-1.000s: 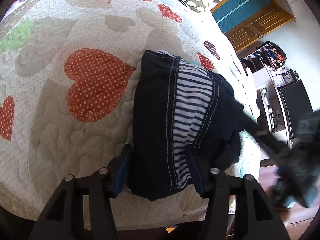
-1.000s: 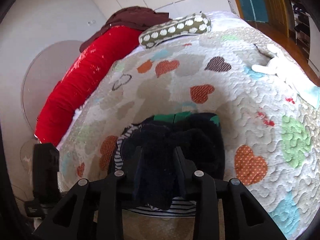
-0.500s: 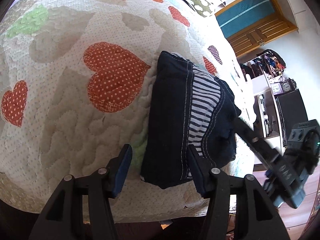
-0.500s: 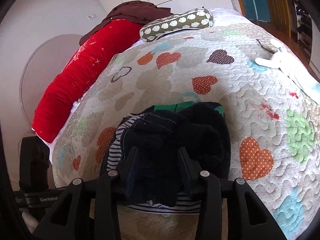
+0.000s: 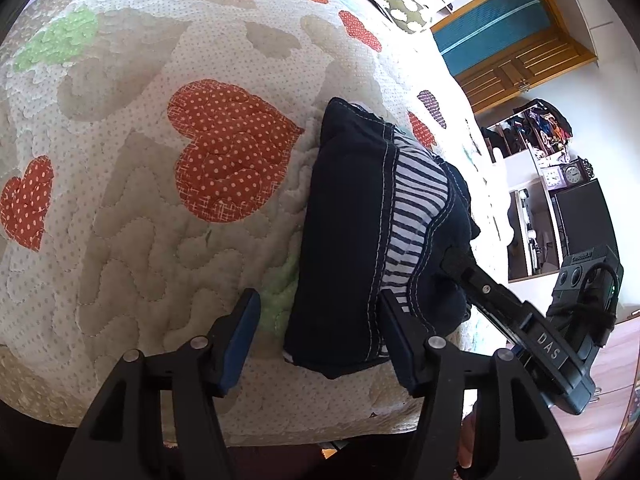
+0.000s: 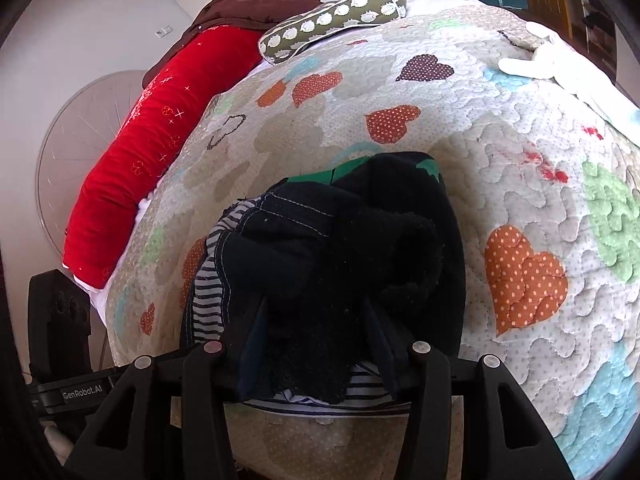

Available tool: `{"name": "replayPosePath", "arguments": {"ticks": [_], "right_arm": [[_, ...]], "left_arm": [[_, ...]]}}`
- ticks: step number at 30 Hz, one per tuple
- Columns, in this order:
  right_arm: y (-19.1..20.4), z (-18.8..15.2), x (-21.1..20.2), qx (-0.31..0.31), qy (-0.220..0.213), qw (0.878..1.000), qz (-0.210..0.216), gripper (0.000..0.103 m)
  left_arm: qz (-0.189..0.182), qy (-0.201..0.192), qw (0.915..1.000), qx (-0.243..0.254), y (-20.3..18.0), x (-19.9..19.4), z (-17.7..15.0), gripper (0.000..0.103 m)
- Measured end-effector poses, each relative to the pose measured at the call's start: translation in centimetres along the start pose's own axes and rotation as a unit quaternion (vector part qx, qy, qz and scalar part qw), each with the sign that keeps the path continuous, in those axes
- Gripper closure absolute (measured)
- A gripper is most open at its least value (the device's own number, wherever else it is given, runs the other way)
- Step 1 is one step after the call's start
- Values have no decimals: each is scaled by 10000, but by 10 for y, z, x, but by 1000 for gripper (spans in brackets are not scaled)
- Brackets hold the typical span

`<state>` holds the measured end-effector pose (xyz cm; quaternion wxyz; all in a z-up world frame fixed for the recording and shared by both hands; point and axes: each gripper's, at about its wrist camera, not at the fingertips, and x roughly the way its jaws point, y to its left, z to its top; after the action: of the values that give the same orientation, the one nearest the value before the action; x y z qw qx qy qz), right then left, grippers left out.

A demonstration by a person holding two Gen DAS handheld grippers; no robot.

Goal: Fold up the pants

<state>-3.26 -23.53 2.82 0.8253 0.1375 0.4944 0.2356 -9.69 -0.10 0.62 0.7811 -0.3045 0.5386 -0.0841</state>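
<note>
The dark navy pants (image 5: pixel 344 240), with a striped lining showing, lie folded in a compact bundle on the heart-patterned quilt (image 5: pixel 140 200) near the bed's front edge. My left gripper (image 5: pixel 320 336) is open, its jaws either side of the bundle's near left corner, holding nothing. In the right wrist view the pants (image 6: pixel 340 248) bunch up between the fingers of my right gripper (image 6: pixel 316 344), which is shut on a fold of dark fabric at the bundle's near edge. The right gripper also shows in the left wrist view (image 5: pixel 452 260), at the bundle's right side.
A red bolster (image 6: pixel 148 152) and a spotted green pillow (image 6: pixel 332 20) lie at the head of the bed. A white soft toy (image 6: pixel 544 60) lies on the quilt's far right. A wooden door (image 5: pixel 508 40) and shelves (image 5: pixel 536 200) stand beyond the bed.
My left gripper has let go of the bundle's edge and drawn back and left, so the pants sit further right in its view. My right gripper stays clamped on the fabric.
</note>
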Motion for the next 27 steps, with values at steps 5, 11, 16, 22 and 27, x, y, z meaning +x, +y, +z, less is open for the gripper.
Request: {"name": "replayPosePath", "arguments": {"ticks": [5,11,16,22,27], "right_arm": [[8,-4,1,-127,-4,9998,-144,48],[8,-3,1,-125,13,9998,-158,47],[4,-3,1,-23,31,9999,-103,47],[8,-3,2,-42,52,9998,-167,46],[10,-5,-2,-4,-12,9999,-106,45]], "left_arm": [[-48,4,10000,-44,2,-1,-1,44],[-29,-4,10000,-42,2,-3,-1,43],[-15,-53,10000,-73,5,-8,0,43],[-43,-95,9998,-194,13,-13,2,43],[-18,-152,9998,-163,12,-19,1,43]]}}
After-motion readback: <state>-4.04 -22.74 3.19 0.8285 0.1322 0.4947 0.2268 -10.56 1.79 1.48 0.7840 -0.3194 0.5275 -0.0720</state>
